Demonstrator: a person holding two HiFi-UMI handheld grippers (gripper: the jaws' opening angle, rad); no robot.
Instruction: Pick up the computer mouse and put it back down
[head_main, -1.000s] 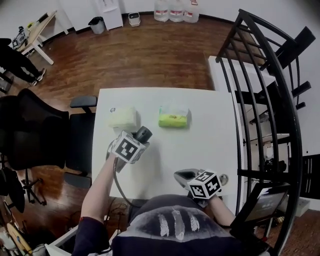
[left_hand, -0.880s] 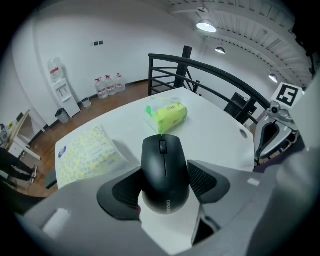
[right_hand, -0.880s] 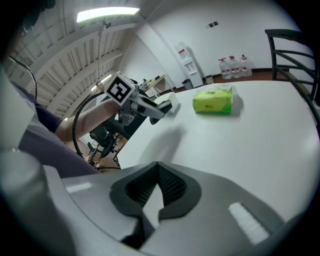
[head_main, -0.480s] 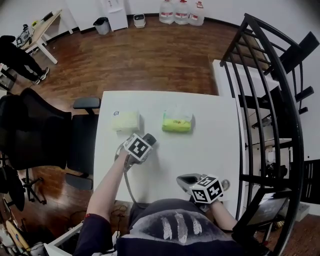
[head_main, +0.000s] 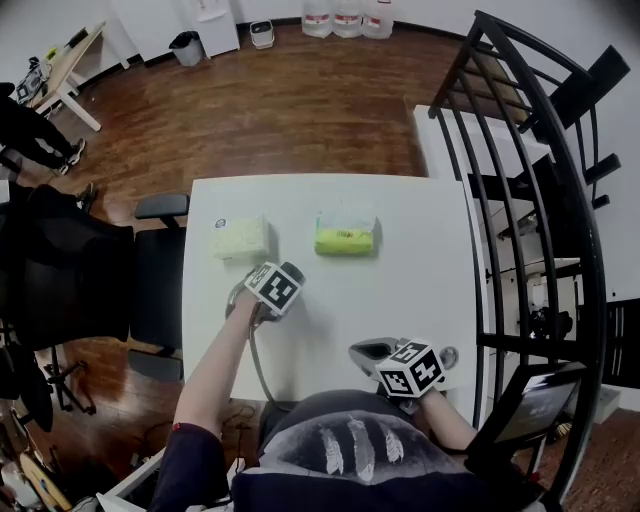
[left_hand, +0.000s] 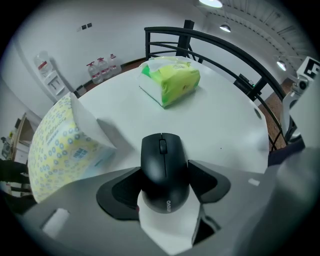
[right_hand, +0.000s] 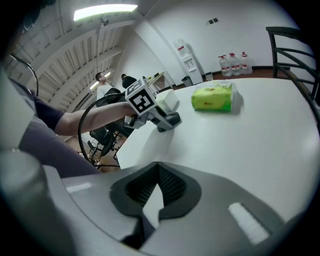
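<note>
In the left gripper view a black computer mouse (left_hand: 161, 155) sits squarely between the jaws, and both dark pads (left_hand: 120, 187) press on its sides. My left gripper (left_hand: 164, 184) is shut on it and points steeply down at the white table (head_main: 400, 270). The head view shows this gripper (head_main: 288, 275) near the table's left side, the mouse (head_main: 291, 271) at its tip. The mouse is down at the tabletop; I cannot tell whether it rests on it. My right gripper (head_main: 365, 352) lies at the near edge; its jaws (right_hand: 157, 172) are shut with nothing between them.
A green tissue pack (head_main: 346, 233) lies behind the mouse to the right. A pale patterned pack (head_main: 240, 238) lies just behind the left gripper. A black office chair (head_main: 70, 265) stands left of the table, and a black metal railing (head_main: 540, 200) runs along the right.
My left gripper has sunk toward the tabletop with the mouse still in its jaws and has tipped more steeply down. The right gripper has not moved.
</note>
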